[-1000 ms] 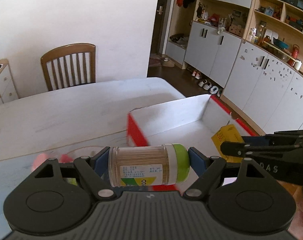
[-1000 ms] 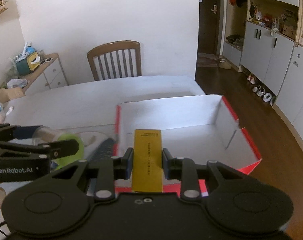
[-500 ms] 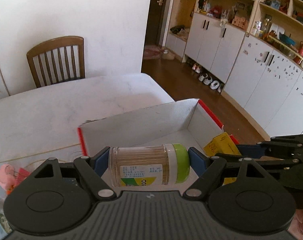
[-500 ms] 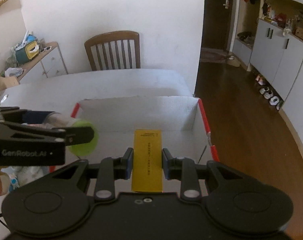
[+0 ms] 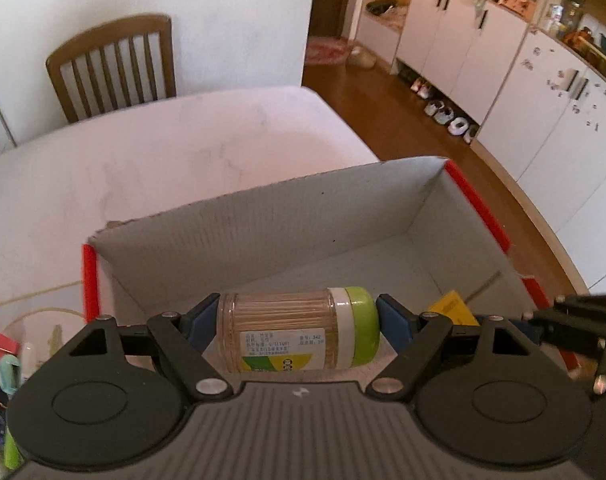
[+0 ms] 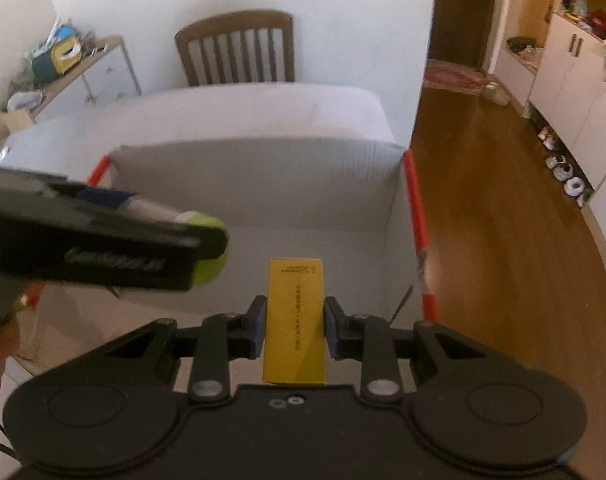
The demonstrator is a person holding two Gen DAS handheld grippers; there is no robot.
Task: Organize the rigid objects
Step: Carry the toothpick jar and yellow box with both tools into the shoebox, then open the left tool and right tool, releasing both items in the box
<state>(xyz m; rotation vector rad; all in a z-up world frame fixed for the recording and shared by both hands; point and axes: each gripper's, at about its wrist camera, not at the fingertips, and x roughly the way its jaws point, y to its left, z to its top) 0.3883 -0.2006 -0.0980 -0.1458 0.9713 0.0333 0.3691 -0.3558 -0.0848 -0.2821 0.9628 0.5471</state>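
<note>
My left gripper (image 5: 297, 326) is shut on a clear toothpick jar (image 5: 287, 332) with a green lid, held sideways by its two ends, over the inside of a white cardboard box with red edges (image 5: 263, 216). My right gripper (image 6: 295, 324) is shut on a flat yellow box (image 6: 295, 320) that points forward over the same cardboard box (image 6: 255, 184). In the right wrist view the left gripper (image 6: 103, 256) shows blurred at the left with the jar's green lid (image 6: 209, 252). A corner of the yellow box (image 5: 449, 310) shows at the right of the left wrist view.
The cardboard box lies on a white table (image 5: 163, 152) near its right edge. A wooden chair (image 5: 115, 64) stands behind the table. Small colourful items (image 5: 1, 364) lie at the table's near left. White cabinets (image 5: 543, 92) and shoes (image 5: 447, 116) line the wooden floor at right.
Both grippers have moved forward and down with their loads, from beside the cardboard box to over its inside. The box now fills more of both views.
</note>
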